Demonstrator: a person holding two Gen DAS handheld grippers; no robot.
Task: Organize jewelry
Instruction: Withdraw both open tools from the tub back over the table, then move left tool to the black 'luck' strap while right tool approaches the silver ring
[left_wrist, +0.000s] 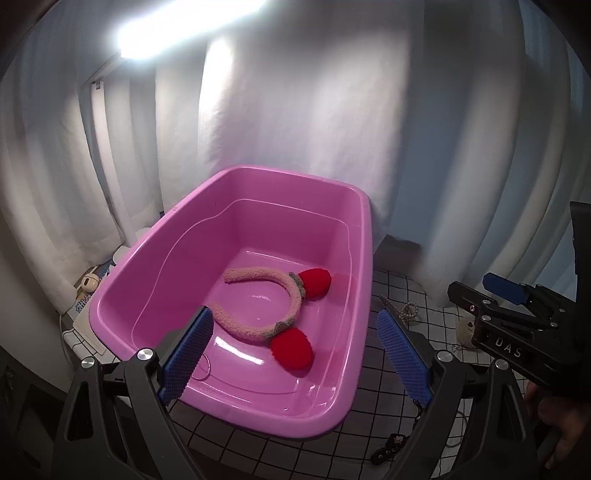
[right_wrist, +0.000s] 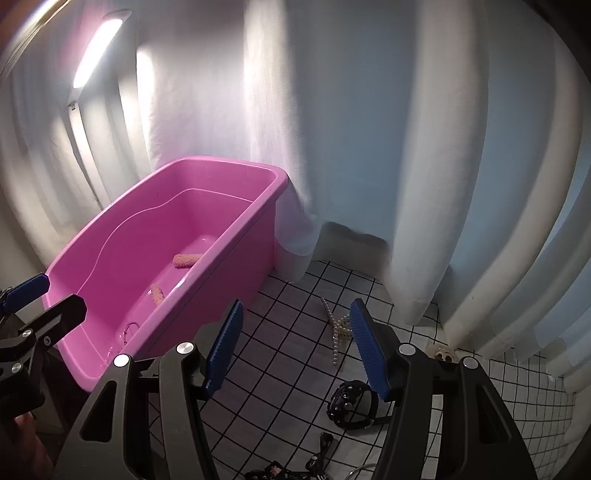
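Nearest, the left gripper (left_wrist: 295, 350) and right gripper (right_wrist: 295, 347) are held open, gripping nothing. A checked cloth (right_wrist: 280, 354) is spread beneath, with a black watch (right_wrist: 351, 404) and pearl necklace (right_wrist: 338, 332) lying on it. Beyond, a fuzzy pink headband (left_wrist: 273, 306) with red pom-poms is seen inside the pink tub (left_wrist: 364, 266), backed by white curtains (right_wrist: 424, 155).

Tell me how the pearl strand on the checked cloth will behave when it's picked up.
The pearl strand lies in loose, crossing loops, so it will probably hang limp and trail. Its round, glossy beads may slip between ribbed pads. It looks thin, so likely light. The right gripper is open above it.
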